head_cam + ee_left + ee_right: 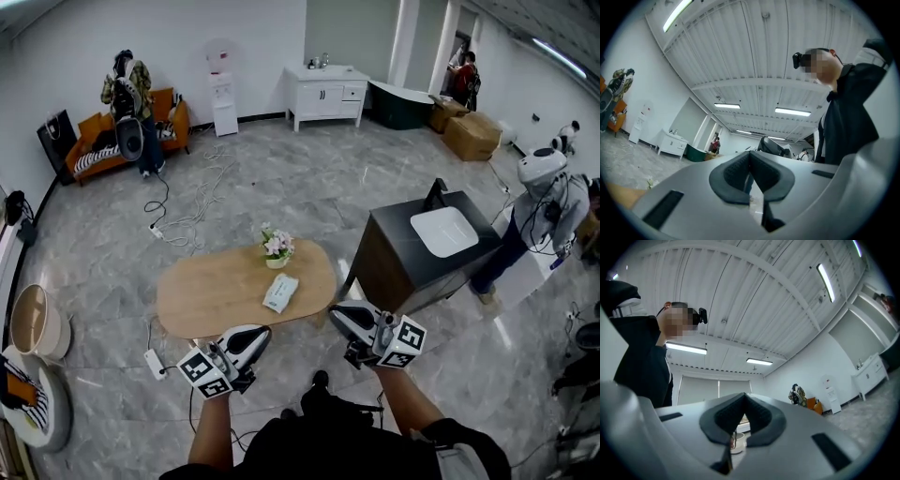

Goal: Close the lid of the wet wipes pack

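The wet wipes pack [280, 292], white and flat, lies on the oval wooden table [202, 298], right of its middle. Whether its lid is up or down is too small to tell. My left gripper [262, 335] hovers just off the table's near edge, below and left of the pack, with its jaws together and nothing in them. My right gripper [337, 315] is at the table's near right end, also shut and empty. Both gripper views point up at the ceiling: the left gripper [750, 153] and the right gripper [744, 395] show their pads meeting, and the pack is out of sight.
A small pot of flowers [277, 247] stands on the table just behind the pack. A dark cabinet with a white basin [442, 232] stands close to the right. A power strip [155, 362] and cables lie on the floor at left. People stand farther off.
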The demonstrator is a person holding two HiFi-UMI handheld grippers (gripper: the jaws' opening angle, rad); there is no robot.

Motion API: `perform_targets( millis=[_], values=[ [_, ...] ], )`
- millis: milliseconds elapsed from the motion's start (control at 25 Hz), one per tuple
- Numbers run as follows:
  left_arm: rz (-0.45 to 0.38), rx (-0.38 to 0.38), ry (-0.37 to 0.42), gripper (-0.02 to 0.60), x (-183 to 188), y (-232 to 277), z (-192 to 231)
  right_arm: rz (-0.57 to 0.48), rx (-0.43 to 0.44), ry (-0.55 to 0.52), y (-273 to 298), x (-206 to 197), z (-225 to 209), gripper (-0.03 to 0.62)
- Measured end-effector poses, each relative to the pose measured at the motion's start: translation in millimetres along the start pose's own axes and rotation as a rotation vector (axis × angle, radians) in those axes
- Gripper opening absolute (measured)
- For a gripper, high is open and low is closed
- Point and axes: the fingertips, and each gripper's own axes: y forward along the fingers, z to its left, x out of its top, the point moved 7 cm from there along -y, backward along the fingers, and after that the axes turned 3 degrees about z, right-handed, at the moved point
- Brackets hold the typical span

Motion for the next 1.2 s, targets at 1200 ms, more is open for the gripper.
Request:
perform_targets(
  millis=[1200],
  values=[
    [0.018,-0.053,-0.086,0.015,-68,-58,-303,0.033,0.144,0.046,-162,-13,268,0.009]
  ],
)
